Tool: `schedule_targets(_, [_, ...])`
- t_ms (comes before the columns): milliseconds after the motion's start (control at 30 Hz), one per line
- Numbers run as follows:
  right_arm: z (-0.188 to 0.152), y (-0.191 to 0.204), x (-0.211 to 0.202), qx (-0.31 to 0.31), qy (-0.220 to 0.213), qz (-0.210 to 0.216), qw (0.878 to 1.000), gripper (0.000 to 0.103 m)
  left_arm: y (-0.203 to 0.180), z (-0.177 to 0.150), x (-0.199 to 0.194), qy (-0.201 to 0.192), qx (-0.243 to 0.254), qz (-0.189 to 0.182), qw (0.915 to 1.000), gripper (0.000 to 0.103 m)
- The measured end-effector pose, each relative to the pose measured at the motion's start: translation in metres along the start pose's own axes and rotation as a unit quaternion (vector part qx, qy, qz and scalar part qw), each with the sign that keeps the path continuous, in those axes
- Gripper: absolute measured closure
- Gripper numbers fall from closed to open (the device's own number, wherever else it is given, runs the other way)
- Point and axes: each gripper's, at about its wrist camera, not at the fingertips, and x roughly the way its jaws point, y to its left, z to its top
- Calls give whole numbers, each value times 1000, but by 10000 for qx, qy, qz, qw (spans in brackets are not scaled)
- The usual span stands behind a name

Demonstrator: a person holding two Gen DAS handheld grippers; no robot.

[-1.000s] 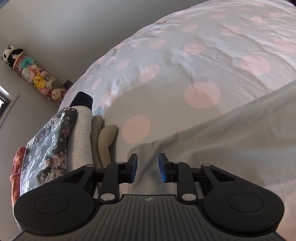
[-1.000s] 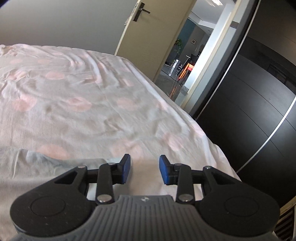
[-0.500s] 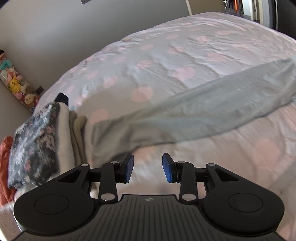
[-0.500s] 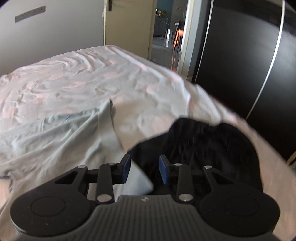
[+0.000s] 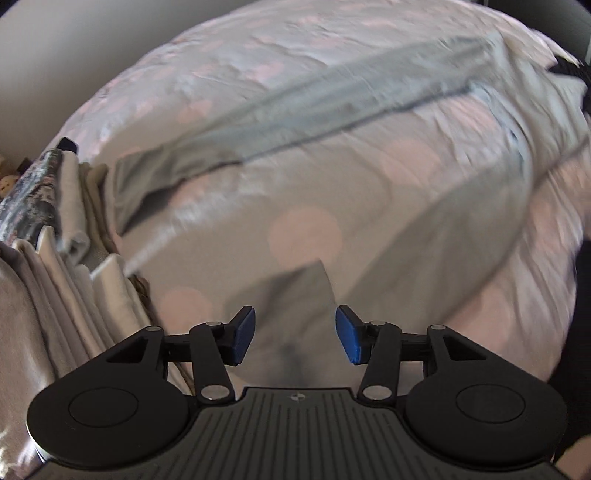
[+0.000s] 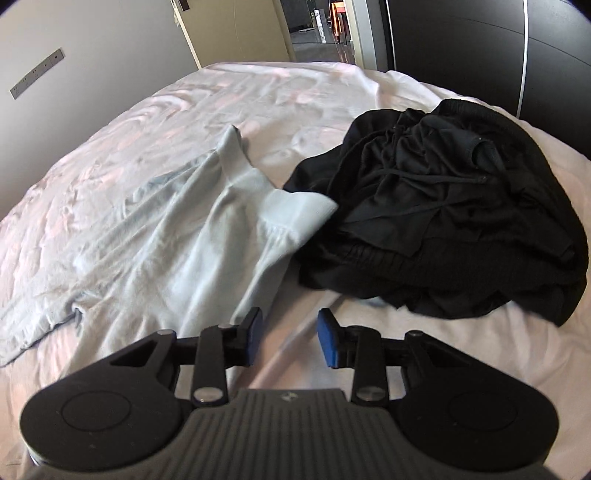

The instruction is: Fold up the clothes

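Note:
A pale grey-blue garment (image 6: 184, 236) lies spread on the bed; it shows as a long blurred band in the left wrist view (image 5: 295, 107). Its cuff end (image 6: 299, 214) touches a heap of black clothes (image 6: 443, 221). My right gripper (image 6: 290, 341) is open and empty, just above the garment's near edge. My left gripper (image 5: 293, 339) is open and empty, over bare bedding near a stack of folded clothes (image 5: 55, 229) on the left.
The bed has a pale cover with pink dots (image 5: 304, 236). An open door (image 6: 314, 22) and a dark wardrobe (image 6: 480, 40) stand beyond the bed. A wall (image 6: 92, 55) runs along the far left.
Both grippers pulled back and up, so more of the bed shows. The left jaws opened wider. The black heap came fully into the right view.

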Motion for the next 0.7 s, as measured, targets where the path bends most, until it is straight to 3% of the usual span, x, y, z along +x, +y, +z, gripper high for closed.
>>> schedule_targets(133, [-5, 7, -10, -240, -130, -115, 9996, 66, -18, -16, 18, 321, 540, -21, 9980, 54])
schedule_targets(233, [-6, 1, -10, 7, -73, -109, 9999, 66, -18, -23, 33, 577, 559, -265, 9964, 54])
schedule_targets(367, [-8, -8, -7, 301, 11, -180, 9994, 66, -17, -25, 40, 632, 341, -504, 9961, 57])
schedule_targets(433, [-8, -11, -4, 349, 16, -200, 9992, 66, -15, -24, 42, 672, 153, -580, 9959, 76])
schedule_targets(467, [-8, -13, -2, 393, 18, -151, 9991, 66, -13, -23, 42, 685, 31, -595, 9959, 81])
schedule_targets(500, [-8, -14, -1, 454, 11, -78, 9989, 66, -11, -23, 41, 652, -65, -613, 9960, 93])
schedule_targets(533, [-8, -16, 0, 529, -9, 8, 9986, 66, -9, -22, 40, 618, -161, -631, 9960, 98])
schedule_targets(700, [-6, -21, 6, 881, -58, 251, 9958, 66, -1, -16, 25, 259, -388, -453, 9979, 103])
